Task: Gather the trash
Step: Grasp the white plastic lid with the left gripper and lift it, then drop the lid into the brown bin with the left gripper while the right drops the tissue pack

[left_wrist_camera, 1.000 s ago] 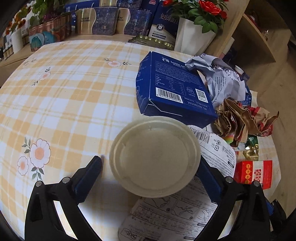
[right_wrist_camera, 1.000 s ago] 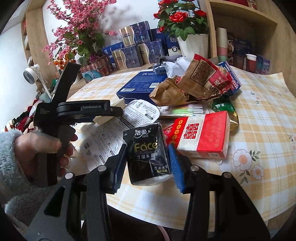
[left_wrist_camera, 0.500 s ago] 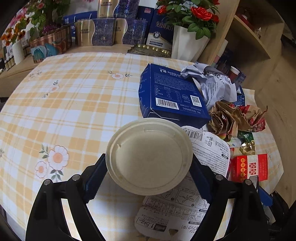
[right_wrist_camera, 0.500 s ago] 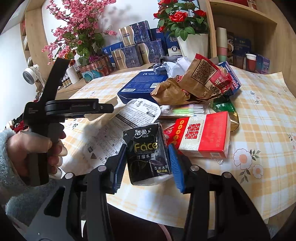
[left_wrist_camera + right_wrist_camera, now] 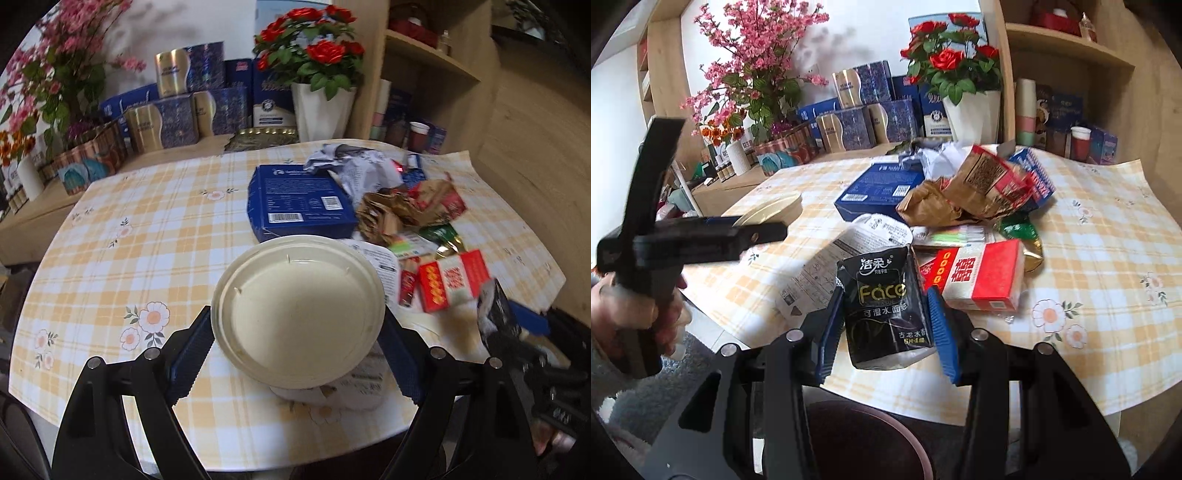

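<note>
Left tool (image 5: 297, 354) clamped on cream lid (image 5: 298, 312), right tool (image 5: 882, 328) clamped on black tissue pack (image 5: 884, 306). Keep grip firm, carry level to bin.

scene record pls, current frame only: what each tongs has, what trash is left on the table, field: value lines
left tongs: shut on round beige lid, held clear of the table
right tongs: shut on black tissue pack
table: yellow plaid cloth with flower prints
trash left on table: blue box, red and white box, crumpled brown bags, crumpled white paper, printed white bag, green foil wrapper
bin: dark rounded rim below right tongs, identity unclear
</note>
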